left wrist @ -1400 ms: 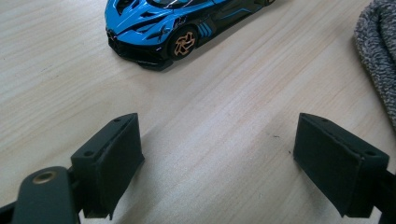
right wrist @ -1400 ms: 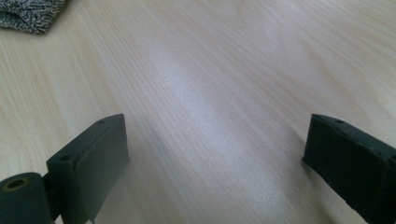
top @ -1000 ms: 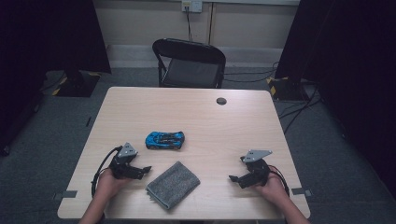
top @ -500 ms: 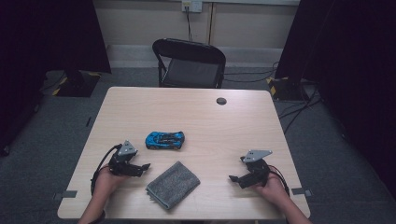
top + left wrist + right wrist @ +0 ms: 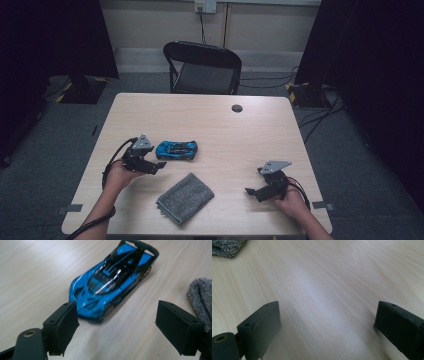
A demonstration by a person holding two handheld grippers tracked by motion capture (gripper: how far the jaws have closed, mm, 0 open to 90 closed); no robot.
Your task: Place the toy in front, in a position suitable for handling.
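A recording room set up as a lab

A lone wooden table [image 5: 250,130] on grey carpet, black curtains [image 5: 380,60] at both sides (cables [image 5: 320,125] trail across the floor), a folding chair [image 5: 202,67] and wall socket [image 5: 205,6] behind.

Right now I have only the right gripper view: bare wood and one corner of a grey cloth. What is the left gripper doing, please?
Observer: The left gripper points at a blue car, jaws open.
Operator: Is the car between the jaws?
Observer: No. In the left gripper view the car's nose lies just ahead of one pad. The jaws have just been closing a little, with nothing between them.
Operator: And how does the whole cloth lie?
Observer: The cloth lies folded near the front edge of the table, apart from the car.
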